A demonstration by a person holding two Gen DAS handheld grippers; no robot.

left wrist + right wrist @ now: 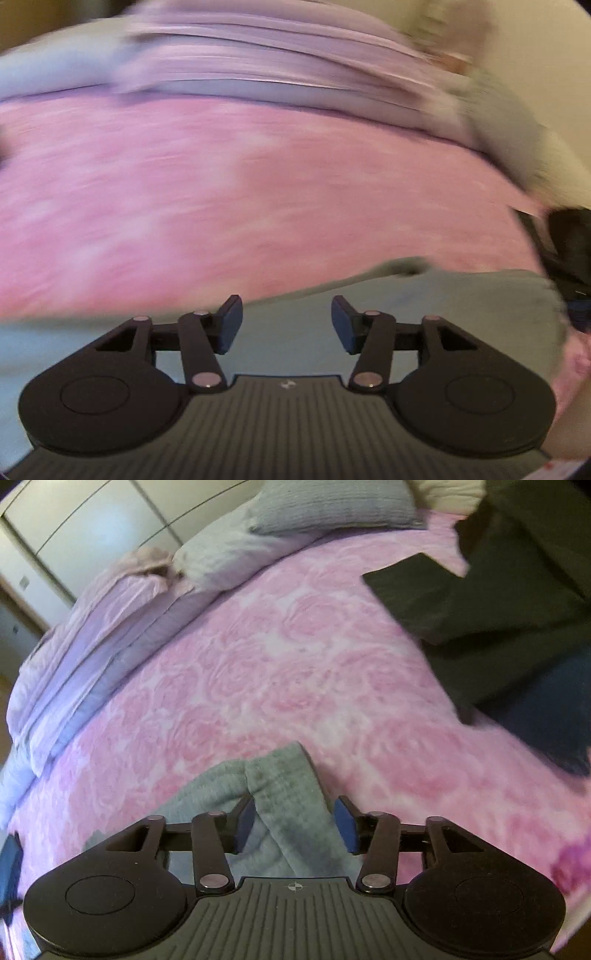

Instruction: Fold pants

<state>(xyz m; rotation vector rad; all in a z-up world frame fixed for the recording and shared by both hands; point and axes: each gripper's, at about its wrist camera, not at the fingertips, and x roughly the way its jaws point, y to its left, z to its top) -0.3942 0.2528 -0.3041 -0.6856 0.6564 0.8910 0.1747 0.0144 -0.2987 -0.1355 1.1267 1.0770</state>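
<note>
**Ana:** Both claws stand spread. Right claw [294,821] has its blue pads either side of a raised ridge of the grey knitted cotton pants [284,786], not pressing it as far as I can tell. Left claw [287,324] hangs over flat grey cloth with nothing between its pads.

**Ben:** Where do the pants lie?

**Ana:** On the pink rose-patterned fleece bed cover [280,657], at its near edge, bunched under the right claw. Dark folded garments [480,620] sit well apart, far right.

**Ben:** Which step?

**Ana:** Between grips, I judge: a fold set down. Next calls for pinching two fresh edges and carrying them over evenly.
</note>
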